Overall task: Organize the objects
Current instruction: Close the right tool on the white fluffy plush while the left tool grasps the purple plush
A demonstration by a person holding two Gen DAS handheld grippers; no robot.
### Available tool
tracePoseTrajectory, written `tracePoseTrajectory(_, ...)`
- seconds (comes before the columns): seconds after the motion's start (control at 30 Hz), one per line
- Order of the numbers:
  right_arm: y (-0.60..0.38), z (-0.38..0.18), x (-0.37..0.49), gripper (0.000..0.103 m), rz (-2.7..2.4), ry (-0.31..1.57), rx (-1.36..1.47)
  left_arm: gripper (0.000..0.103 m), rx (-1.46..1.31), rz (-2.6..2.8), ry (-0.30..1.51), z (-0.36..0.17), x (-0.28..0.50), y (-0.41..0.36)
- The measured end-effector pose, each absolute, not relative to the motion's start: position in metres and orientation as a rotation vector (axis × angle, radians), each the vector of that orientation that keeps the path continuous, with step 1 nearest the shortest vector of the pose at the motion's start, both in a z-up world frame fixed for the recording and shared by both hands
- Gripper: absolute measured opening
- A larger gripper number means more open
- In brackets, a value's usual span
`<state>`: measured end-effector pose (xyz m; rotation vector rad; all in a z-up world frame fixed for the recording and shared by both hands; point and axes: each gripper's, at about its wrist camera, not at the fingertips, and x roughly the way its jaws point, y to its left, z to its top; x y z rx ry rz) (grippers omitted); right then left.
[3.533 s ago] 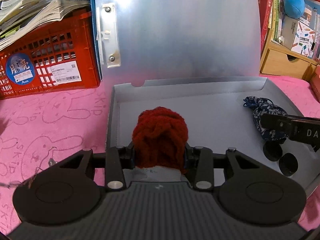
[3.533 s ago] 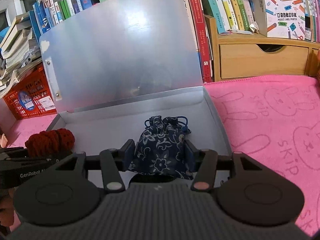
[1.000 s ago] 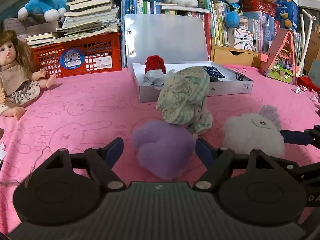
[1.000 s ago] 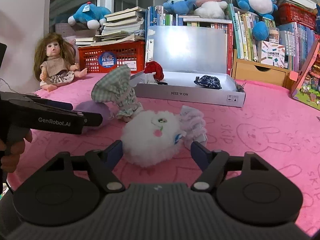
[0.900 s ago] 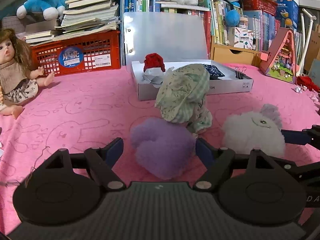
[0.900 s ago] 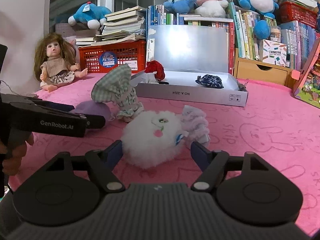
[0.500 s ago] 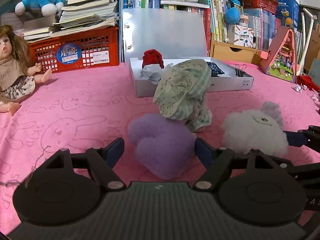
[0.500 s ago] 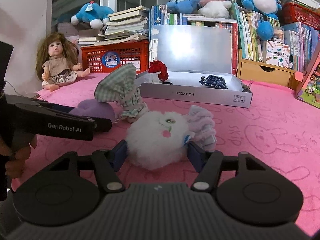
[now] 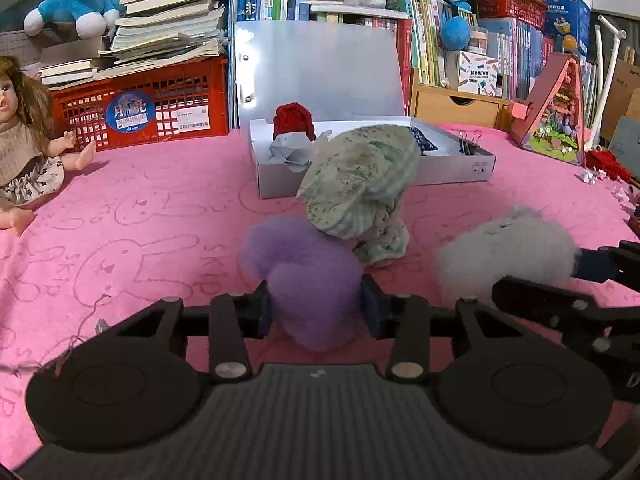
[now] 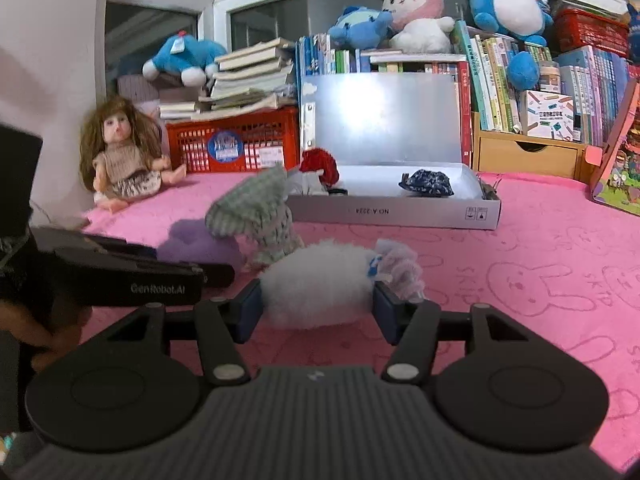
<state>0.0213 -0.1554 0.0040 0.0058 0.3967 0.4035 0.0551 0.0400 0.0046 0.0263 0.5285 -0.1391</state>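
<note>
Left wrist view: left gripper (image 9: 316, 308) has its fingers closed in on the purple plush (image 9: 300, 268), pads pressed into the fluff on both sides. Plush sits on the pink bunny-print cloth (image 9: 132, 216), no daylight visible under it, so I judge it gripped but not lifted. Just behind it stands a small figure in a green floppy hat (image 9: 360, 176), touching or nearly touching the plush; cannot tell which. Beyond that, the grey file box (image 9: 452, 166) lies lid up, with a red knitted piece (image 9: 292, 120) at its left end and a dark blue pouch (image 9: 424, 140) partly hidden behind the hat. White plush (image 9: 504, 248) to the right, right gripper's fingers alongside it.

Right wrist view: right gripper (image 10: 318, 308) pinches the white plush (image 10: 316, 288), fingers squeezed against its flanks, frilly tail sticking out right. It rests on the cloth. Box (image 10: 392, 212) well beyond, front wall facing the camera; pouch (image 10: 426, 182) inside at right, red knit (image 10: 320, 164) at left. Hatted figure (image 10: 252, 208) between plush and box. Doll (image 10: 120, 152) seated far left.

Step in hand, as I read it: both plushes grasped, ready for pickup. Next move calls for lifting clear of the cloth, steering round the hatted figure so it stays upright, carrying over the box's front wall and lowering into the bare middle floor.
</note>
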Motion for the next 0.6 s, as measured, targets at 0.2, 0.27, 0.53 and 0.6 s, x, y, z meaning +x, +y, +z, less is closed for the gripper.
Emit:
tracePoseTrajectory(0.2,-0.161,0.023,0.013,0.049,0.345,0.346,0.085,0.049,-0.007,-0.131,0.507,0.015,0.046,0.043)
tracePoseTrajectory(0.27,-0.163,0.027,0.013,0.043,0.311,0.349,0.129,0.049,-0.017,-0.129,0.503,0.020,0.043,0.044)
tracePoseTrajectory(0.53,-0.154,0.012,0.016,0.046,0.276,0.413,0.088,0.049,0.018,-0.116,0.507,0.023,0.037,0.038)
tracePoseTrajectory(0.6,-0.152,0.009,0.014,0.059,0.276,0.408,0.080,0.049,0.014,-0.106,0.520,0.020,0.038,0.036)
